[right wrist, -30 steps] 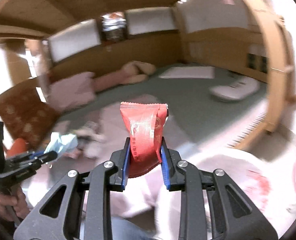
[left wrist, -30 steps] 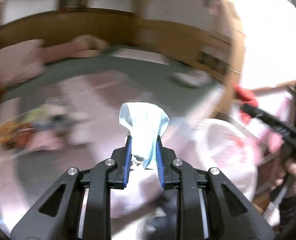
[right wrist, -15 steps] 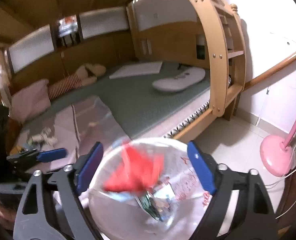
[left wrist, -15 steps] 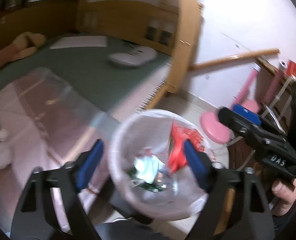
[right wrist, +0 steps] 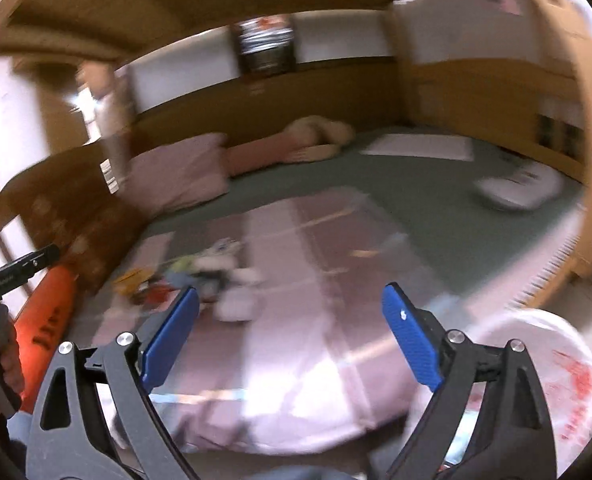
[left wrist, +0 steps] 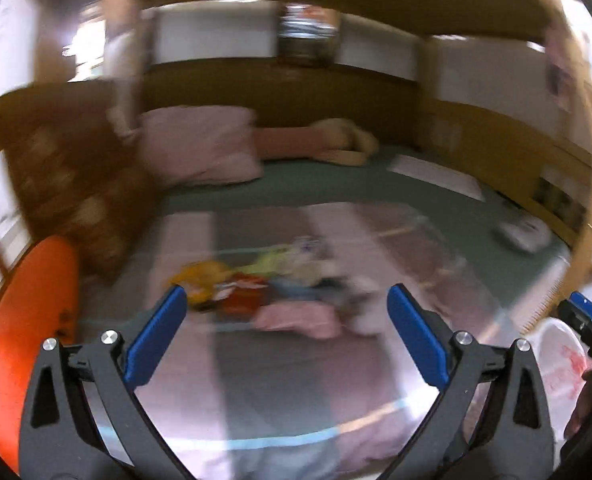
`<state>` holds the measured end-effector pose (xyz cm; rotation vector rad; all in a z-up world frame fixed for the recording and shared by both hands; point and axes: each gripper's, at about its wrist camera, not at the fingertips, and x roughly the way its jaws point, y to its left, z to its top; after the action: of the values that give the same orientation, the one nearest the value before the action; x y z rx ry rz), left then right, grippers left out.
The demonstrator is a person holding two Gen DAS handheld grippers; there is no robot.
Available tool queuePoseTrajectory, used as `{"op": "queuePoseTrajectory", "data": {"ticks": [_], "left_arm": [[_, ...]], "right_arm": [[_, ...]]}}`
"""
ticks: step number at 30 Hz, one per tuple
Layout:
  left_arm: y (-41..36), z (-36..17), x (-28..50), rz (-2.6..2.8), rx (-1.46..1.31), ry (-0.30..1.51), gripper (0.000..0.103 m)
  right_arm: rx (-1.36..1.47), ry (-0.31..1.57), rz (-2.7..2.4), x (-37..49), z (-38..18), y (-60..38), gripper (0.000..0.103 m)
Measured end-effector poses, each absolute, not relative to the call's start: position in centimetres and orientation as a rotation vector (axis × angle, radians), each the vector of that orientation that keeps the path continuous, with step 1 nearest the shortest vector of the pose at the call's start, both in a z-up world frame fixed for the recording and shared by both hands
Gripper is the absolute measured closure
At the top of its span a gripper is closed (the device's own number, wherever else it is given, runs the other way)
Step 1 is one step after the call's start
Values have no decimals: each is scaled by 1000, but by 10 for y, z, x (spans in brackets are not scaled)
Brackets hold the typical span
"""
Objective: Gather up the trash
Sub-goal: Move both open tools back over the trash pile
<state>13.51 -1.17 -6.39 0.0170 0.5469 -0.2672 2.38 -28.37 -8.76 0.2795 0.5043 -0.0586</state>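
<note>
- Trash [left wrist: 272, 284] lies in a loose, blurred heap on the pink striped sheet [left wrist: 296, 380] that covers the near part of the bed: yellow, red, pale blue, pink and white pieces close together.
- Left claw [left wrist: 284, 332] has its jaws spread wide and opening, with nothing between the blue pads; the heap shows beyond the gap.
- Right claw [right wrist: 288, 336] is likewise wide and opening, empty; in its view the heap [right wrist: 200, 276] sits ahead and to the left of it.
- White bag with red print [right wrist: 547, 364] stands low at the right edge, beside the right claw and well apart from the heap.
- Orange cushion [left wrist: 20, 336] presses in at the left, near the heap, with a brown patterned cushion [left wrist: 76, 184] behind it.
- Farther back on the green mattress [left wrist: 375, 184] lie a pink pillow [left wrist: 200, 148], a plush toy [left wrist: 335, 140] and a white flat object [right wrist: 519, 188].
- Nothing stands between either claw and the heap.
</note>
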Motion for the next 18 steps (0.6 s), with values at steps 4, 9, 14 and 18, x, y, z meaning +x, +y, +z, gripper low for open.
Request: {"op": "queuePoseTrajectory", "data": {"ticks": [4, 9, 14, 18], "left_arm": [[29, -89, 148, -142, 1, 565, 3], [38, -132, 168, -81, 1, 722, 3], [24, -129, 157, -131, 7, 670, 3], [10, -133, 153, -149, 24, 689, 3]], "right_arm": [[231, 487, 15, 68, -91, -240, 12], [149, 585, 14, 96, -124, -213, 12], [117, 554, 24, 88, -123, -212, 12], [153, 570, 23, 90, -127, -216, 12]]}}
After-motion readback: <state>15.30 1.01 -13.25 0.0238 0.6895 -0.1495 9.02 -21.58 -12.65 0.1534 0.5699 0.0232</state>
